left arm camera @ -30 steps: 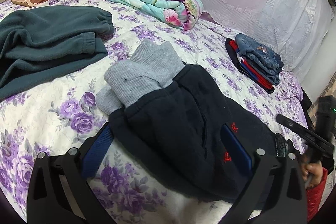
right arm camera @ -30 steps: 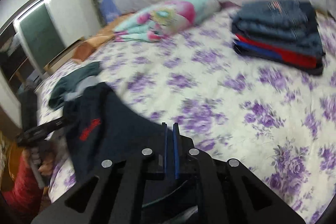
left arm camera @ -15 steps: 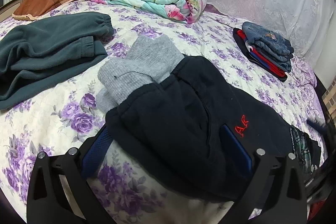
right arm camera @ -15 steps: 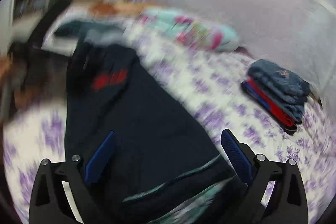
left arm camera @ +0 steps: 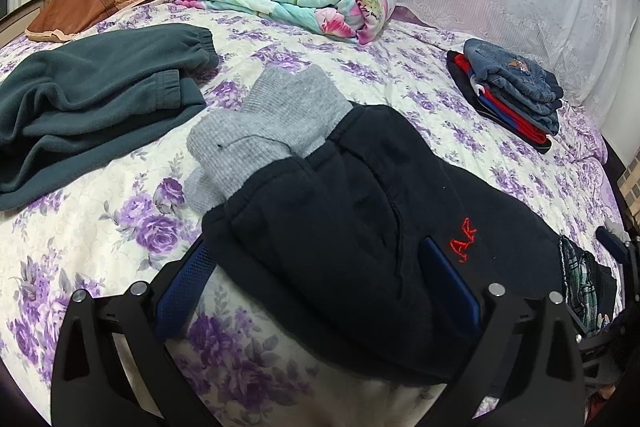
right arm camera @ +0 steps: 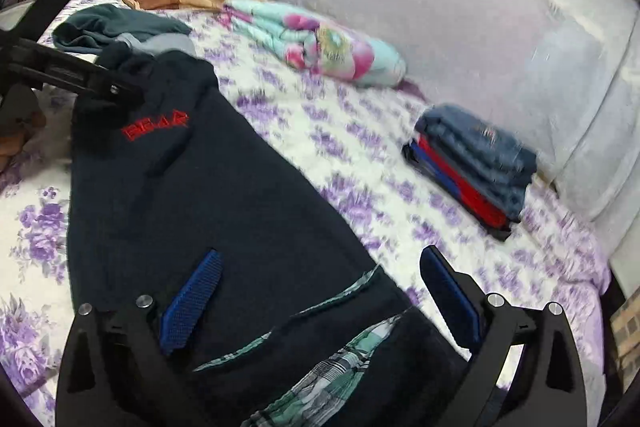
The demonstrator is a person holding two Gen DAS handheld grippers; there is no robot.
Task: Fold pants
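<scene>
Black fleece pants with red embroidery (left arm camera: 360, 211) lie flat on purple-flowered bedspread (left arm camera: 100, 227). Left gripper (left arm camera: 320, 283) spread wide, straddling waistband. Right gripper (right arm camera: 320, 291) jaws just opened wide, nothing pinched, over plaid-lined hem.

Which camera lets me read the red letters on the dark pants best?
The right wrist view. There the whole red word on the dark pants shows near the waist, a little blurred. In the left wrist view only its last letters show on the pants; the rest is out of sight.
</scene>
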